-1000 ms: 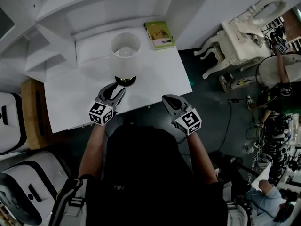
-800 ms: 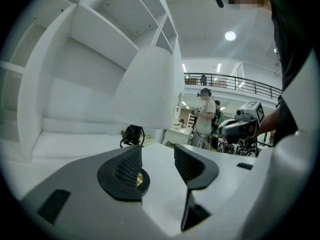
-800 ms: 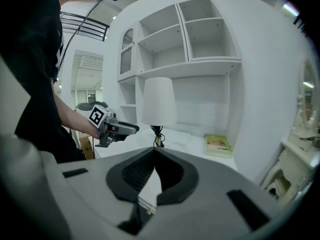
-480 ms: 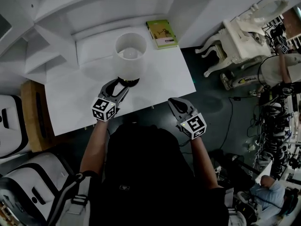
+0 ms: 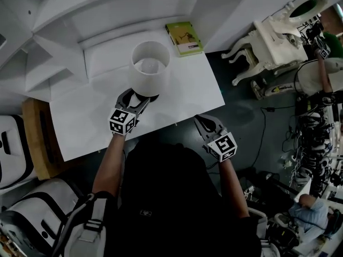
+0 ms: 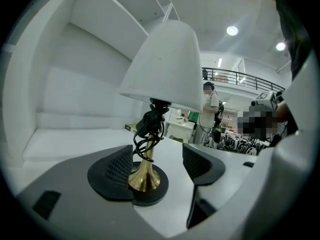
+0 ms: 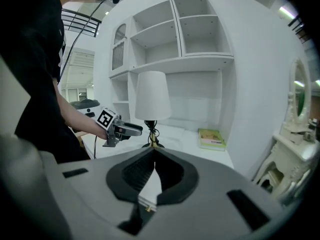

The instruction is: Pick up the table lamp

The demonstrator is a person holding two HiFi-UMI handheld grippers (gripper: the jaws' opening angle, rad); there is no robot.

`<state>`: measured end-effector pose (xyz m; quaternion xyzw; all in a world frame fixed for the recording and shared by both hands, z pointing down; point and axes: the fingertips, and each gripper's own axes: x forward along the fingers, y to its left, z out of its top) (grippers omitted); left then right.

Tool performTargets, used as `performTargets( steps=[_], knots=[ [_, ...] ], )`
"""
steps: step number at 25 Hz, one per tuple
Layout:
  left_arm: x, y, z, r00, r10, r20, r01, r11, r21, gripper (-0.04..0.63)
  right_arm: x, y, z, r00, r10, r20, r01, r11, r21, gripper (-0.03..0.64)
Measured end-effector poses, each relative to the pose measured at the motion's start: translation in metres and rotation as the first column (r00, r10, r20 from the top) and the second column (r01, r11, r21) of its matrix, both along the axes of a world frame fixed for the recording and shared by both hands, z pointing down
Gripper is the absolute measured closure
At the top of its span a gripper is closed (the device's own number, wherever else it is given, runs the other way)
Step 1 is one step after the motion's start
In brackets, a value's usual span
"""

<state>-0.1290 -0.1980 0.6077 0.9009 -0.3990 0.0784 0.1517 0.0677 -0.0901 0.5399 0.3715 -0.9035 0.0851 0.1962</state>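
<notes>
One white desk (image 5: 185,92) bears the table lamp (image 5: 150,68); left gripper (image 5: 137,98) opening round its stem (image 6: 148,151), right gripper (image 5: 207,123) closed, apart from the lamp.

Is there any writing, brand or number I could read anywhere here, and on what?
Nothing here can be read as text.
Green book, cover: print too small to read.
Marker cubes: black-and-white square patterns, no letters or numbers.
</notes>
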Motion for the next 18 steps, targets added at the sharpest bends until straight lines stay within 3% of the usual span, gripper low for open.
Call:
performTargets(
  steps=[18],
  knots=[
    [0.022,-0.047,0.016,1.000,0.011,0.023,-0.011,1.000,0.021,0.275,0.021,0.000,0.000,0.998,0.051,-0.034,-0.051,0.999,-0.003,0.607]
  ],
)
